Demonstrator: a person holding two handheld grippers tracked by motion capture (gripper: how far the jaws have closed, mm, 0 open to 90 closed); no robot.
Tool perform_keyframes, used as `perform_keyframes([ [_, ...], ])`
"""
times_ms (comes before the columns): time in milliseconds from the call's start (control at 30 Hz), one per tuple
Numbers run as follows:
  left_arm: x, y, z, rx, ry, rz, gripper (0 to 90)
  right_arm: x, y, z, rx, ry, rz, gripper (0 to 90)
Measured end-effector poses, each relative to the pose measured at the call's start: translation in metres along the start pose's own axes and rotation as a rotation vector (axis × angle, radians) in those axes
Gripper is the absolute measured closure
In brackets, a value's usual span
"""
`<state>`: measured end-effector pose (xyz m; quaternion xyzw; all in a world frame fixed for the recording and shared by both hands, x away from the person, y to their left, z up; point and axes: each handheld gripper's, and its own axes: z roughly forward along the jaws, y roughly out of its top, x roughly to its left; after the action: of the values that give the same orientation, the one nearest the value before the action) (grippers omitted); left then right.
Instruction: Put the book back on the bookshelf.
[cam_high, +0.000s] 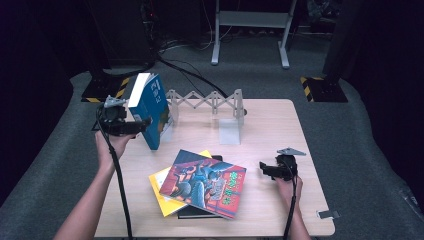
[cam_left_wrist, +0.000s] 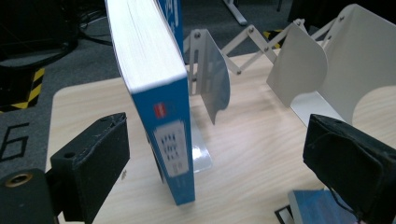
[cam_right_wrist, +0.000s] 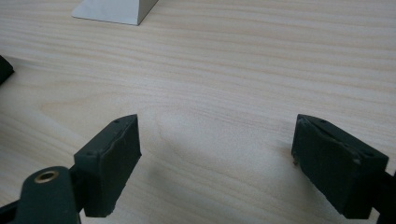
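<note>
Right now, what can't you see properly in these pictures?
- Black book, high view: the comic book and yellow book on top hide its cover.
- Blue book, left gripper view: the top edge cuts it off; the spine label is too blurry to read.
- Extendable book rack, right gripper view: a base corner shows; the top edge cuts the rest.

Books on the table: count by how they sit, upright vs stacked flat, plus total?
Upright: 1, the blue book leaning at the rack.
Stacked flat: 3, the illustrated book, yellow book, black book.
Total: 4
</note>
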<state>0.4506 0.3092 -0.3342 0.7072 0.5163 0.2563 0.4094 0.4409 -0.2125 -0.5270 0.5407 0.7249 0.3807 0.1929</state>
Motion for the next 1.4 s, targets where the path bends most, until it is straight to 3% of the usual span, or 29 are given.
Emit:
perform_keyframes([
  [133, -0.004, -0.019, 0.001, 0.019, -0.008, 0.013, 4.7, 0.0, 0.0, 0.0, -0.003, -0.005, -0.007, 14.8],
  [167, -0.006, -0.028, 0.003, 0.033, -0.026, 0.013, 4.2, 0.001, 0.0, 0.0, 0.001, -0.006, -0.011, 14.5],
  [333, -0.01, -0.045, 0.008, 0.051, -0.037, 0.017, 1.7, 0.003, -0.001, 0.0, 0.01, -0.009, -0.019, 11.9],
  [533, -0.018, -0.071, 0.019, 0.086, -0.048, 0.05, 0.4, 0.006, -0.001, 0.001, 0.025, -0.018, -0.045, 8.7],
  [800, -0.032, -0.1, 0.032, 0.146, -0.122, 0.103, 0.3, 0.018, -0.001, 0.004, 0.085, -0.06, -0.106, 0.3],
  [900, -0.038, -0.105, 0.034, 0.156, -0.147, 0.116, 0.4, 0.019, -0.002, 0.003, 0.095, -0.051, -0.12, 0.0],
  [933, -0.041, -0.107, 0.035, 0.167, -0.153, 0.129, 0.4, 0.019, -0.003, -0.001, 0.093, -0.022, -0.095, 0.0],
  [1133, -0.052, -0.113, 0.04, 0.185, -0.193, 0.146, 0.4, 0.022, -0.002, -0.019, 0.065, 0.016, -0.073, 0.0],
  [1167, -0.053, -0.114, 0.041, 0.19, -0.2, 0.145, 0.4, 0.028, 0.001, -0.029, 0.053, 0.035, -0.072, 0.0],
  [1400, -0.066, -0.121, 0.046, 0.209, -0.244, 0.168, 0.4, 0.052, 0.008, -0.057, 0.019, 0.091, -0.101, 0.1],
])
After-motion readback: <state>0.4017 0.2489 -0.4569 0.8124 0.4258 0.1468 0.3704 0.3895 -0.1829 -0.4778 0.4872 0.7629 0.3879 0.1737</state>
